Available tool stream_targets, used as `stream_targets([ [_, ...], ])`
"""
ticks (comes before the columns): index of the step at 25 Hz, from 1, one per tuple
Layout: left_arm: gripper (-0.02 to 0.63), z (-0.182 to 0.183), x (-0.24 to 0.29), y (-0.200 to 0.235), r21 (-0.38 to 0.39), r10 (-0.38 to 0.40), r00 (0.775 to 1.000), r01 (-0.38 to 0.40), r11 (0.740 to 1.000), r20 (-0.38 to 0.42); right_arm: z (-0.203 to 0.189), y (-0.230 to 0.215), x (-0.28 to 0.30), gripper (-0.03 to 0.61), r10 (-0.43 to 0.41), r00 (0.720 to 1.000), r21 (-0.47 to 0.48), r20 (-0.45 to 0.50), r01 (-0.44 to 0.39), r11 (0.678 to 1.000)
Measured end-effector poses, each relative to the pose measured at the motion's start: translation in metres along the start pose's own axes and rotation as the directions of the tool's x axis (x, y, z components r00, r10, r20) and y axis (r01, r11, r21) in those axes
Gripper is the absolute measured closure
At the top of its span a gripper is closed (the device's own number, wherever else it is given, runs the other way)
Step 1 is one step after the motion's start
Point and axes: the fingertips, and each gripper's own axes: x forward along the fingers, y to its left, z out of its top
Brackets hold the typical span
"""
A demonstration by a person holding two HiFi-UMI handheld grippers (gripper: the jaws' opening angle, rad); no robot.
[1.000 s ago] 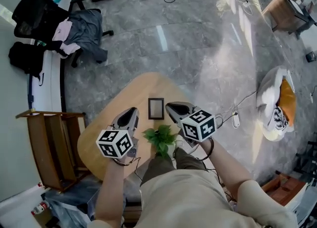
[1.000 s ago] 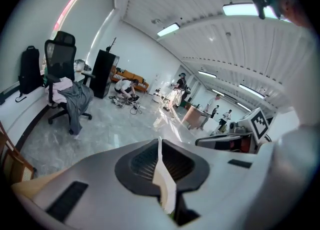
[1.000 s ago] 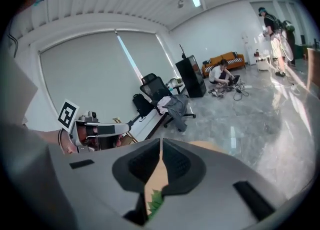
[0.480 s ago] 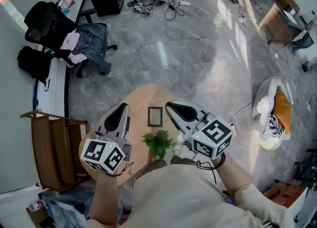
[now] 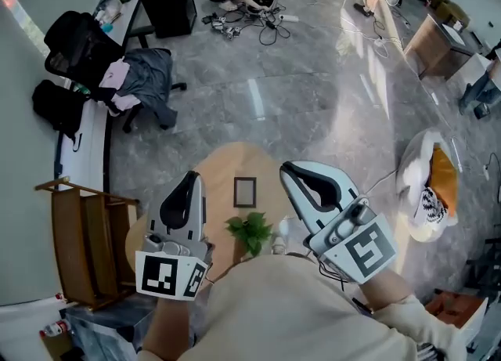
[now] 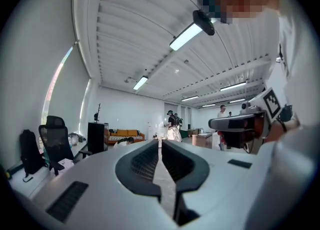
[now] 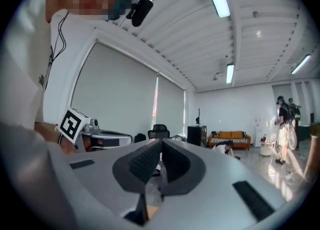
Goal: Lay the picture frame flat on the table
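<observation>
Lying flat on round wooden table (image 5: 218, 165), dark rectangular picture frame (image 5: 244, 191) — left gripper (image 5: 192, 176), right gripper (image 5: 286, 168) closed, empty.

Matt pale wooden table (image 5: 221, 165); glossy grey stone floor (image 5: 313, 77); matt grey plastic left hand-held gripper (image 5: 192, 176).

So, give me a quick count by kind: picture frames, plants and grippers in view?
Picture frame: 1, flat on the table
Green plant: 1
Grippers: 2, left gripper and right gripper, both shut and empty
Total: 4
</observation>
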Motion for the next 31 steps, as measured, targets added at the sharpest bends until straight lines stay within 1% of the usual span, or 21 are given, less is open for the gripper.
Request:
stream_targets([
  [2, 0.592, 0.007, -0.005, 0.000, 0.045, 0.032, 0.999, -0.034, 0.998, 0.034, 0.016, 0.000, -0.010, 0.575, -0.019, 0.998, -0.012, 0.052, 0.019, 1.000],
  [4, 0.592, 0.010, -0.011, -0.003, 0.090, 0.054, 0.997, -0.059, 0.994, 0.050, 0.025, 0.000, -0.024, 0.578, -0.024, 0.996, -0.018, 0.086, 0.025, 1.000],
  [6, 0.594, 0.012, -0.016, -0.008, 0.129, 0.060, 0.996, -0.067, 0.989, 0.059, 0.029, -0.001, -0.035, 0.580, -0.029, 0.993, -0.011, 0.110, 0.030, 0.999],
  [8, 0.592, 0.013, -0.018, -0.012, 0.147, 0.057, 0.996, -0.065, 0.987, 0.061, 0.031, -0.004, -0.042, 0.581, -0.040, 0.991, 0.009, 0.126, 0.039, 0.999],
  [12, 0.592, 0.011, -0.017, -0.017, 0.131, 0.037, 0.998, -0.044, 0.990, 0.051, 0.029, -0.006, -0.048, 0.581, -0.049, 0.990, 0.033, 0.132, 0.045, 0.998],
  [17, 0.592, 0.012, -0.012, -0.022, 0.137, 0.020, 0.999, -0.027, 0.990, 0.047, 0.024, -0.007, -0.046, 0.581, -0.053, 0.992, 0.047, 0.116, 0.048, 0.998],
  [21, 0.592, 0.011, -0.015, -0.023, 0.128, 0.014, 0.999, -0.019, 0.992, 0.043, 0.020, -0.007, -0.048, 0.581, -0.052, 0.993, 0.033, 0.109, 0.049, 0.998],
  [26, 0.592, 0.012, -0.018, -0.024, 0.148, 0.018, 0.999, -0.023, 0.989, 0.032, 0.019, -0.006, -0.048, 0.581, -0.052, 0.993, 0.031, 0.102, 0.049, 0.998],
  [31, 0.594, 0.016, -0.017, -0.032, 0.145, 0.007, 1.000, -0.010, 0.989, 0.025, 0.016, -0.010, -0.050, 0.581, -0.023, 0.997, 0.096, 0.080, 0.016, 0.995],
])
